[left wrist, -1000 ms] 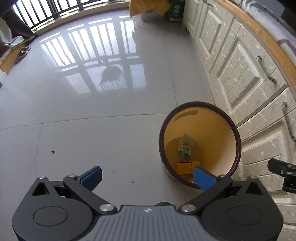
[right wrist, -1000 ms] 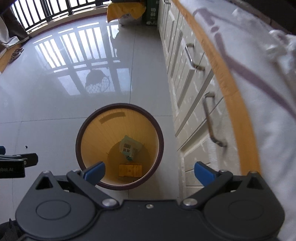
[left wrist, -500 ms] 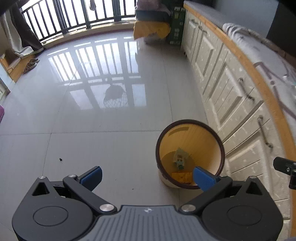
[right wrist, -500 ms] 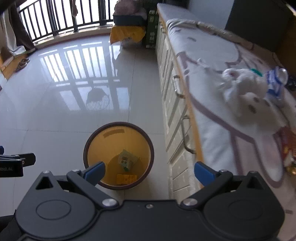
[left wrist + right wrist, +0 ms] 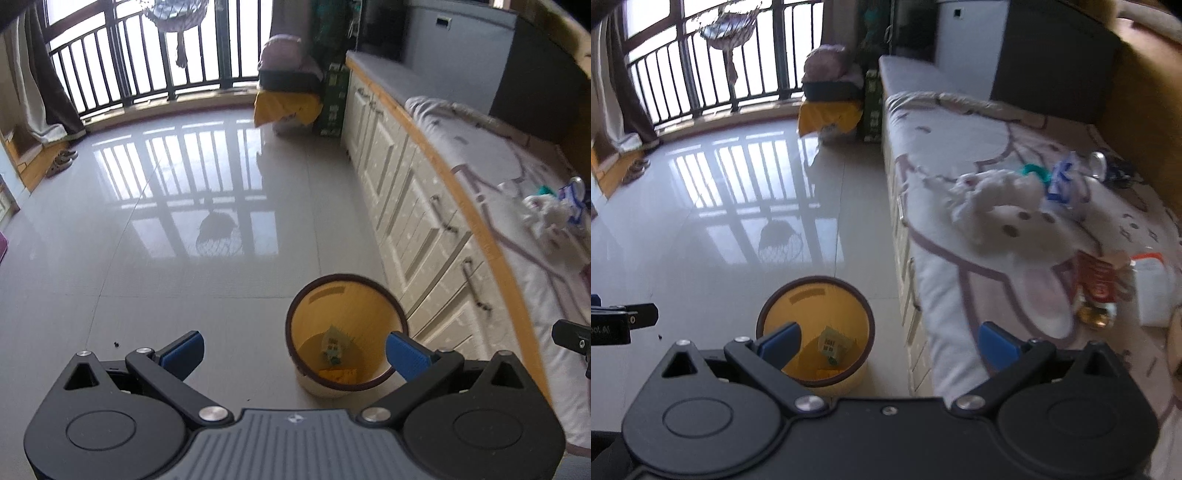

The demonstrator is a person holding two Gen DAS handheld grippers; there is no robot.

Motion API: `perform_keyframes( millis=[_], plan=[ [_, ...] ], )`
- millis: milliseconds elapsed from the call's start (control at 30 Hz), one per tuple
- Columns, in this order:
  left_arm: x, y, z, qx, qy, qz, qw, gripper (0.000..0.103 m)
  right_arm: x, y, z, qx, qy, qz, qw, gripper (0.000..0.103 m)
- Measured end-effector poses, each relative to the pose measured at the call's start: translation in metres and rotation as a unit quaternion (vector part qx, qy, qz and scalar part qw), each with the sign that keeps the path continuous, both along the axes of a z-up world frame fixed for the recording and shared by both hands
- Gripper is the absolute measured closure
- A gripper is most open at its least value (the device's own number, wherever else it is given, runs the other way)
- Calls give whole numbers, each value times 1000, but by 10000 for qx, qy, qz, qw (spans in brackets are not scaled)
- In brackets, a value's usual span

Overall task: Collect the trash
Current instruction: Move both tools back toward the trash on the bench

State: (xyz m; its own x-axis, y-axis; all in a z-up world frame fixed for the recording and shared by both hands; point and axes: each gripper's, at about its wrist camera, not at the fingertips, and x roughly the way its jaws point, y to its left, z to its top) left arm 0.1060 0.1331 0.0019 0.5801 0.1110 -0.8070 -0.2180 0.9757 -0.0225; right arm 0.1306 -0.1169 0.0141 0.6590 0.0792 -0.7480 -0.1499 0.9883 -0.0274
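Observation:
A round trash bin (image 5: 347, 295) with a dark rim and yellow inside stands on the floor beside the bed; it also shows in the right wrist view (image 5: 812, 291). A small carton (image 5: 834, 347) and a yellow piece lie in it. My left gripper (image 5: 295, 354) is open and empty, high above the bin. My right gripper (image 5: 890, 341) is open and empty, above the bin and the bed edge. On the bed lie crumpled white tissue (image 5: 993, 192), a blue-white wrapper (image 5: 1063, 181), a red packet (image 5: 1097, 284) and a white container (image 5: 1152, 291).
White drawers (image 5: 417, 221) run under the bed (image 5: 960, 147) along the right. Glossy tiled floor (image 5: 147, 240) spreads left to a balcony railing (image 5: 147, 74). A yellow-covered stack (image 5: 288, 99) and a green box (image 5: 334, 99) stand at the far end.
Both grippers have risen and tilted up. The bin looks smaller and lower in both views, and the bed top with its trash has come into sight. Both stay open.

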Motion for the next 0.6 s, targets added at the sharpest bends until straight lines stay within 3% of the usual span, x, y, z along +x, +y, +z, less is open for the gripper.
perform_keyframes(
  millis=[267,600],
  plan=[
    [-13,-33,23,4,-376,-258,9990,0,-28,-45,23,237,-442,-366,9981,0],
    [-14,-100,41,-64,-781,-889,9930,0,-57,-117,31,215,-913,-853,9919,0]
  ],
)
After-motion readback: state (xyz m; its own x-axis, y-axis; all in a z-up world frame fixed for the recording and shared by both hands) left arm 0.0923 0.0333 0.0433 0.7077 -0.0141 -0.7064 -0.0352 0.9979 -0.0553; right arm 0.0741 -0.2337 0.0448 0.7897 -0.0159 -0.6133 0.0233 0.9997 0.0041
